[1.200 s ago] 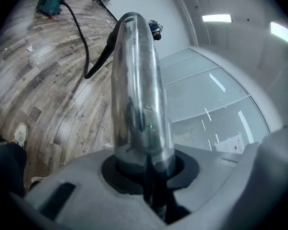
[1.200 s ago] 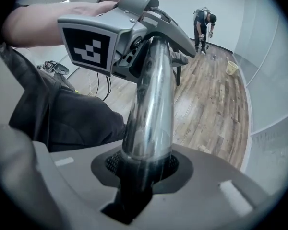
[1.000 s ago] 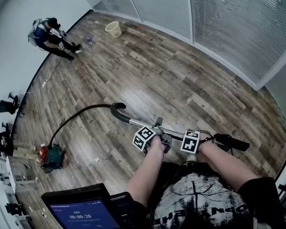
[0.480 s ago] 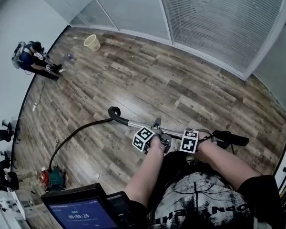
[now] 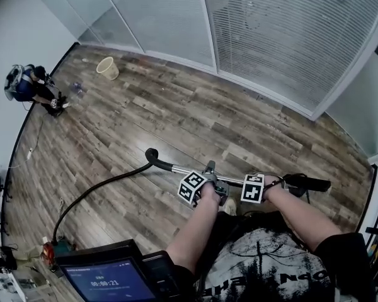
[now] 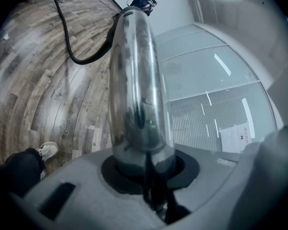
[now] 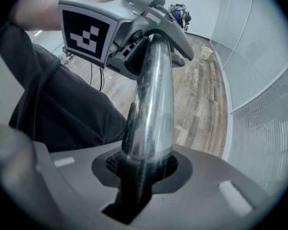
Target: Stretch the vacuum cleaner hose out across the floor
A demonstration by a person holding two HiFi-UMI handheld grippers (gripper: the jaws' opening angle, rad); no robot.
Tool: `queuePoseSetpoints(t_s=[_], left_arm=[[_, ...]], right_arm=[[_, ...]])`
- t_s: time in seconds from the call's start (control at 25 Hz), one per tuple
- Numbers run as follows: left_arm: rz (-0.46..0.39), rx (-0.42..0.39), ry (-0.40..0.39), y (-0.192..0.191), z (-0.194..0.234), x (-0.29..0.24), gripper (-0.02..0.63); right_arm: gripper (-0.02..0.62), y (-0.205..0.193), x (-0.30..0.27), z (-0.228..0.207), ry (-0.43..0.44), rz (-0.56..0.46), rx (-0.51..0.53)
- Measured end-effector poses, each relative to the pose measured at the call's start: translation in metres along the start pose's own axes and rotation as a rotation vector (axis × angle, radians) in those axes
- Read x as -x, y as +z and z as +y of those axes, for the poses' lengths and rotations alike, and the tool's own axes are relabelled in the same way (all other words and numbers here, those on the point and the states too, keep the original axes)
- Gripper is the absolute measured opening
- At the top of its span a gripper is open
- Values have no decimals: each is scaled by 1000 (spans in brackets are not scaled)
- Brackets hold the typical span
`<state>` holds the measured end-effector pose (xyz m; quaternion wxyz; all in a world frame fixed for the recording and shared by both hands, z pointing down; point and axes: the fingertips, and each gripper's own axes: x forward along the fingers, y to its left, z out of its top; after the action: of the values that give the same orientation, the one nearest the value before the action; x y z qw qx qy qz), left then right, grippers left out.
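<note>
— Text anywhere legible?
— Screen (image 5: 110,280) at the bottom edge of the head view; its timer looks like 00:00:21. Paper notice (image 6: 236,135) on the glass, print too small to read. Shirt print can't be read either. No brand visible.
— Counts?
— Two grippers, one marker cube on each. One chrome wand (image 5: 179,168), one black hose (image 5: 152,156), one vacuum body (image 5: 48,251), one pale bucket (image 5: 107,68). One other person (image 5: 30,87) crouched by the far wall. One white shoe (image 6: 48,150) in the left gripper view.
— Gripper states?
— left gripper (image 5: 217,190): jaws closed round the chrome wand partway along, and the tube fills the gap. right gripper (image 5: 272,184): same, clamped on the wand nearer the black handle (image 5: 309,184). The two sit close together, with the wand roughly level in front of the person.
— Hose position?
— Joined to the wand's curved end. It drops to the floor and sweeps down-left in one loose bend to the vacuum body at lower left. The vacuum body is partly cut off by the screen. Bucket and other person are well apart from the hose.
— Surface, room?
— Floor (image 5: 195,112) is grey-brown wood-look planks. Glass partitions (image 5: 283,36) with slatted blinds run along the far side. Plain white wall (image 5: 12,24) at left.
</note>
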<state>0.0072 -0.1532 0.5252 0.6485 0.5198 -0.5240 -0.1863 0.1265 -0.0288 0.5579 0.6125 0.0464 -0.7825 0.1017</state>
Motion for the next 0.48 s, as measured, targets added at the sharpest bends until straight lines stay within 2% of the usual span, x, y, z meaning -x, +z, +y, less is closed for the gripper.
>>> queuePoseSetpoints(t_s=[0.28, 0.48], left_arm=[[-16, 13, -3, 12, -18, -38, 83], [-41, 4, -44, 5, -34, -62, 92]], right_arm=[[104, -2, 6, -48, 23, 12, 31], [104, -19, 10, -78, 62, 8, 79]])
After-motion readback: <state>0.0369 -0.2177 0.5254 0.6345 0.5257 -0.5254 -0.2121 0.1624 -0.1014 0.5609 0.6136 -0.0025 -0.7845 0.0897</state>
